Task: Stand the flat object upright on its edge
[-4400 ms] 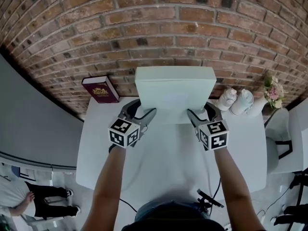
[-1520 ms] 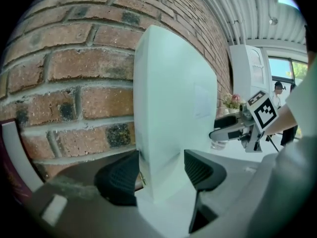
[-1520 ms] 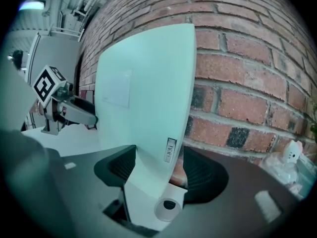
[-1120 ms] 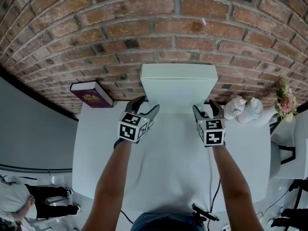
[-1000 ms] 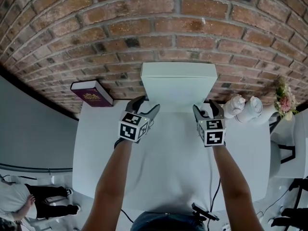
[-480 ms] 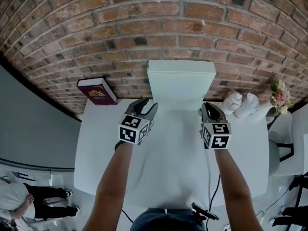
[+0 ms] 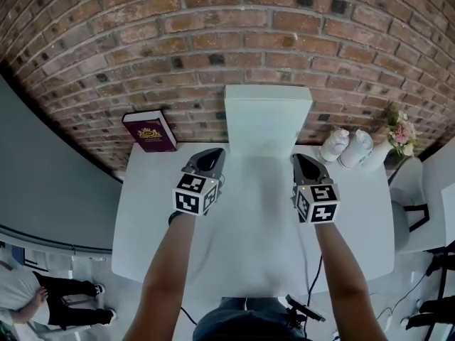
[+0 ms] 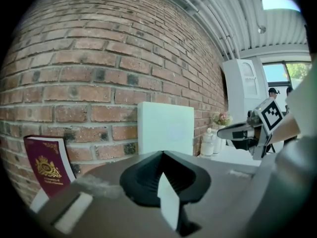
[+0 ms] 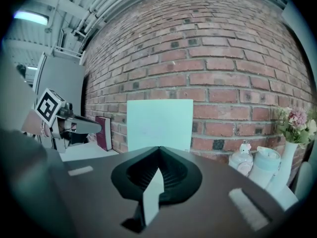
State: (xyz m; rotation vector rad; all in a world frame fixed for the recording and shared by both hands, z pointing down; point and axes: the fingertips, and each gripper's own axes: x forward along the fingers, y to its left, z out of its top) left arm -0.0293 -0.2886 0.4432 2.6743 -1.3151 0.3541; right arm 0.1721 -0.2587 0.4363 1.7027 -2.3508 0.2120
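Flat box (image 7: 268,119) upright against wall (image 7: 142,48), beyond left claw (image 7: 210,153), right claw (image 7: 298,158)

Indoor staged work bay in an industrial-style hall, not a home or shop. Exposed brick wall (image 7: 213,41) across far side. Plain white table (image 7: 242,254) set against it, dressed with few props only: burgundy booklet (image 7: 149,131) propped against wall at far left, two small white containers (image 7: 346,146) and flower vase (image 7: 398,137) at far right. Grey partition (image 7: 50,190) at left. Ribbed metal ceiling (image 8: 223,14) with strip light (image 8: 280,3) overhead. Tall white cabinet (image 8: 245,93) and daylight window (image 8: 290,73) at right. Bystander (image 7: 35,305) on floor at near left.
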